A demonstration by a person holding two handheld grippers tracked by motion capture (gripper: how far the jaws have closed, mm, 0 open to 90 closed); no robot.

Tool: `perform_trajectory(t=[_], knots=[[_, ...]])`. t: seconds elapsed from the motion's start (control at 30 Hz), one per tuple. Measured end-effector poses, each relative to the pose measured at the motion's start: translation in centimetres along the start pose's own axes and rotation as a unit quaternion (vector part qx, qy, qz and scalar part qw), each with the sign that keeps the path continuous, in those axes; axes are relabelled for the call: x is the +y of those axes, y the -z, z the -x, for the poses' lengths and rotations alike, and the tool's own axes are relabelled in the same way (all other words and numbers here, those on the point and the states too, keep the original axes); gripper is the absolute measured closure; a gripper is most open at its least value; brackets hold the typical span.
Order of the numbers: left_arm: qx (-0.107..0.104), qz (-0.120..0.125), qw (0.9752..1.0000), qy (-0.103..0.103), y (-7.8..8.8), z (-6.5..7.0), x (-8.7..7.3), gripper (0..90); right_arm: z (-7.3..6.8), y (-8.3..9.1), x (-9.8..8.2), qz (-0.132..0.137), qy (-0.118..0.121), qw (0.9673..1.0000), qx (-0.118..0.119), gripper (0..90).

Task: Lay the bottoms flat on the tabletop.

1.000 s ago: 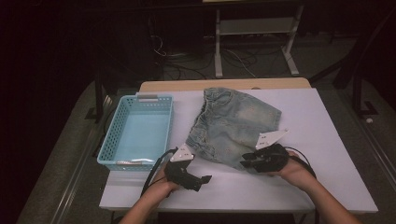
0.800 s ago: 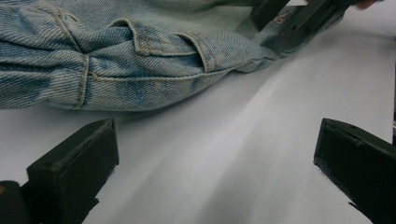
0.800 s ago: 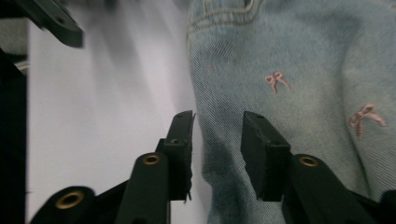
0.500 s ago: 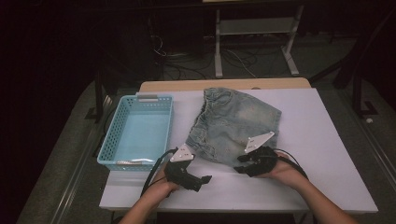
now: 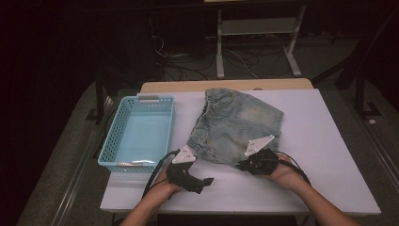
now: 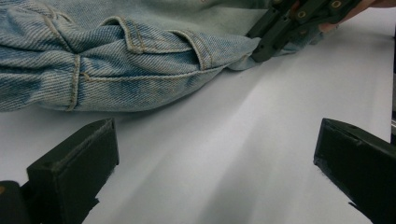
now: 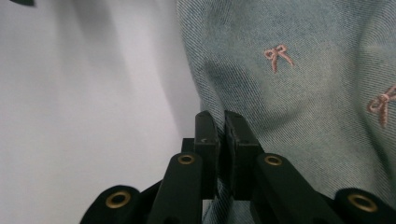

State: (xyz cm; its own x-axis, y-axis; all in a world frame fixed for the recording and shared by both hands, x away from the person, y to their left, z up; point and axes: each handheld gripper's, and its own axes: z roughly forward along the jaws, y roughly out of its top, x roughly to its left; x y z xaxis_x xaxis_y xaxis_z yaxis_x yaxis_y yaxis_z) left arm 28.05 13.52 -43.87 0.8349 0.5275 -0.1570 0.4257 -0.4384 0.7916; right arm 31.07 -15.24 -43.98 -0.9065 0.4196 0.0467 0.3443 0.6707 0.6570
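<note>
place: lab | signs: white table [image 5: 324,141], floor cables [image 5: 235,56], metal stand [image 5: 256,33], dark surroundings

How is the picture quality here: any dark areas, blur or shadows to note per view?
High view: white table well lit, surroundings nearly black. Left gripper view: the faded blue denim shorts sharp, the left gripper jaws soft at the edges, a soft shadow under the cloth. Right gripper view: right gripper close and slightly blurred, a grey shadow on the table.
</note>
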Motion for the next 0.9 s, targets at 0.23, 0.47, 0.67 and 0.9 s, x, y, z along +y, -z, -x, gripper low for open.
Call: perform_trajectory(t=[0.23,0.47,0.67,0.9], knots=[[0.0,0.001,1.0,-0.001,0.1,0.0,0.0,0.0,-1.3,0.1,0.4,0.009,0.002,0.9996,0.026,84.0],[-0.001,0.004,1.0,-0.001,0.2,0.0,0.0,0.0,-3.4,-0.7,1.3,0.013,0.016,0.9984,0.052,84.3],[-0.001,0.002,1.0,-0.002,0.2,0.0,0.0,0.0,-4.4,-1.7,1.7,0.005,0.022,0.9983,0.054,84.4],[0.002,0.001,1.0,-0.001,0.2,0.0,0.0,0.0,-5.5,-2.7,2.4,0.0,0.03,0.997,0.072,84.3]])
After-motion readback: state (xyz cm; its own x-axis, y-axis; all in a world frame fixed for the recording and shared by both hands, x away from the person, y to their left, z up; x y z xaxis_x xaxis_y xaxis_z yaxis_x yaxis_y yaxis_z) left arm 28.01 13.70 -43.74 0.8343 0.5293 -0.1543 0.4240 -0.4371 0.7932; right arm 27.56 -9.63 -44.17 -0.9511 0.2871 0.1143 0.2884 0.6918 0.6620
